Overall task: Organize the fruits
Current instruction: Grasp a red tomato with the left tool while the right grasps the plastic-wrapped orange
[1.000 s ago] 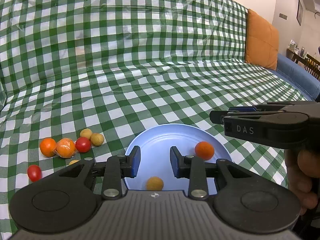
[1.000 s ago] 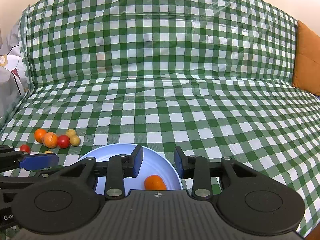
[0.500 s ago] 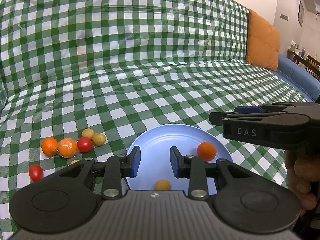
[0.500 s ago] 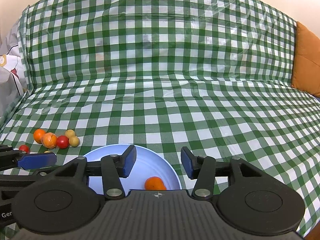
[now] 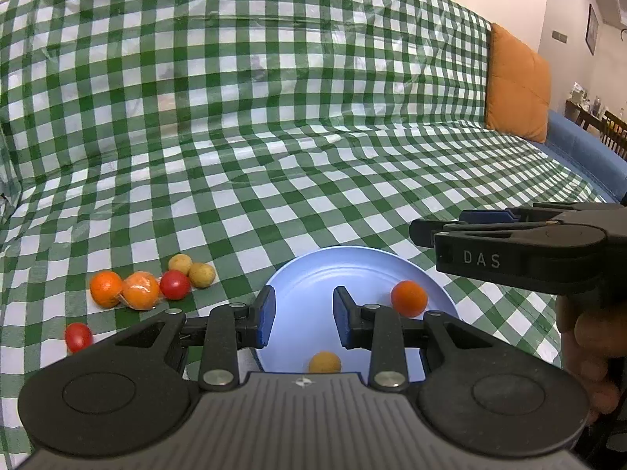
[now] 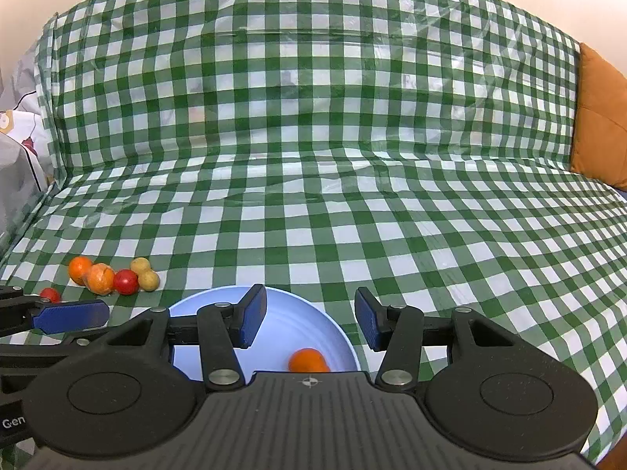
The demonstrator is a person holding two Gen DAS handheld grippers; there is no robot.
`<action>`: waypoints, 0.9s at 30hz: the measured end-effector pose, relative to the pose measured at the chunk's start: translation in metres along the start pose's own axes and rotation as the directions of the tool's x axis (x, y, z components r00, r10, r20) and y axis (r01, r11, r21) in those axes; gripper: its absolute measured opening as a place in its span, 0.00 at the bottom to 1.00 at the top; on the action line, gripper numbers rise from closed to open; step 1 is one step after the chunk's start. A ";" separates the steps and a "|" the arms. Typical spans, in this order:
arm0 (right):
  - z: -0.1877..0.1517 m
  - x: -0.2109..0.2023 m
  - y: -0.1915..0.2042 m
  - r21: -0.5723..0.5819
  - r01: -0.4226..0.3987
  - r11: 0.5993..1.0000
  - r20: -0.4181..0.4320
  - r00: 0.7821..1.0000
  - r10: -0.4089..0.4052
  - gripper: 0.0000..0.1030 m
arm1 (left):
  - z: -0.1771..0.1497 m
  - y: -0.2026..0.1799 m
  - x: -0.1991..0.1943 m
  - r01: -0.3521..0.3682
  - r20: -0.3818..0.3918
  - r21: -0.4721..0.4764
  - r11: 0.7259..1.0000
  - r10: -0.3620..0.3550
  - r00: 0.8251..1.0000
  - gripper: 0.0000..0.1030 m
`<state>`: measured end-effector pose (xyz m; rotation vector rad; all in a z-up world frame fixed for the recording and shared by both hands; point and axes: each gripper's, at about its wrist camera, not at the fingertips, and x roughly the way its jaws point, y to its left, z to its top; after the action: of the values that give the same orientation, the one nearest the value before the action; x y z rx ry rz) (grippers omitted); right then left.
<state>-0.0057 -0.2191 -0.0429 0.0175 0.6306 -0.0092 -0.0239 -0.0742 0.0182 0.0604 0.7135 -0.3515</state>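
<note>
The blue plate [image 5: 364,270] lies on the green checked cloth [image 5: 313,180] that covers the sofa, and everything else is best placed from it. On the plate sit a small orange fruit [image 5: 408,298] toward its right side and a yellowish round fruit [image 5: 324,362] at its near edge (half hidden by the gripper body). Left of the plate, on the cloth, a cluster of fruits touches or nearly touches: two oranges [image 5: 124,290], a red tomato [image 5: 174,284] and two pale yellow fruits [image 5: 192,269]. Another red tomato [image 5: 78,337] lies apart, further left and nearer.

The left gripper [image 5: 301,323] hangs over the plate, jaws apart with nothing between them. The right gripper [image 6: 309,319] hangs over the plate's right half; its jaws opened a moment ago and stand apart, empty, the orange fruit probably resting loose below them. An orange cushion [image 5: 515,82] leans far right of the plate.
</note>
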 end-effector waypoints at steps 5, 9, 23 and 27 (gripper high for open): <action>0.000 -0.006 0.005 0.008 -0.010 1.000 0.024 1.000 0.010 0.50 | 0.001 0.010 -0.011 -0.019 0.005 0.001 1.000 0.019 1.000 0.35; 0.000 -0.011 0.012 0.019 -0.027 0.999 0.046 0.999 0.026 0.50 | 0.009 0.022 -0.017 -0.061 -0.008 0.068 0.996 0.062 0.998 0.32; -0.006 -0.018 0.073 -0.097 -0.214 0.972 0.070 0.973 0.221 0.33 | 0.005 0.137 -0.018 -0.210 -0.119 -0.206 0.956 0.189 0.975 0.28; -0.011 -0.014 0.102 -0.151 -0.327 0.933 0.033 0.941 0.336 0.33 | 0.003 0.147 -0.005 -0.235 -0.181 -0.221 0.947 0.197 0.964 0.29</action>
<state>-0.0218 -0.1164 -0.0421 -0.0158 0.5624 0.3628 0.0242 0.0649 0.0140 -0.0645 0.8922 -0.0474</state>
